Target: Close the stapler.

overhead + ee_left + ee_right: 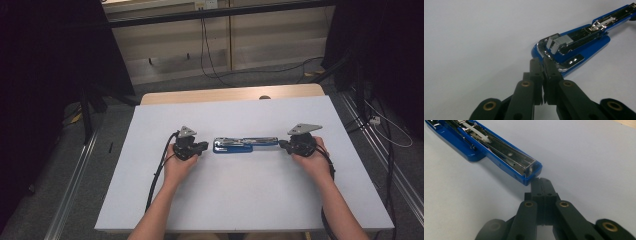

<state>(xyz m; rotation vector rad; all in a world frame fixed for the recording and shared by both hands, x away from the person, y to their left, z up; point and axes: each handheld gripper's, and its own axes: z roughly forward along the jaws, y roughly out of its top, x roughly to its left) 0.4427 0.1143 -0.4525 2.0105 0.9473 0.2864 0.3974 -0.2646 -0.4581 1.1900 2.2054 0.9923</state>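
Black left gripper (pixel 204 146) jaws closed, nothing between them, tips at left end of blue stapler (pixel 245 145). Stapler lies flipped open, mid-table on white table (pixel 240 200), stretched left-right between grippers. Right gripper (pixel 281 144) jaws closed, empty, tips just beside stapler's right end.

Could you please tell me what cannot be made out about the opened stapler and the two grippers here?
- Stapler, high view: staple channel too small to read.
- Left gripper, its own view: shut tips hide whether they touch the stapler.
- Right gripper, its own view: contact with the stapler's end unclear.
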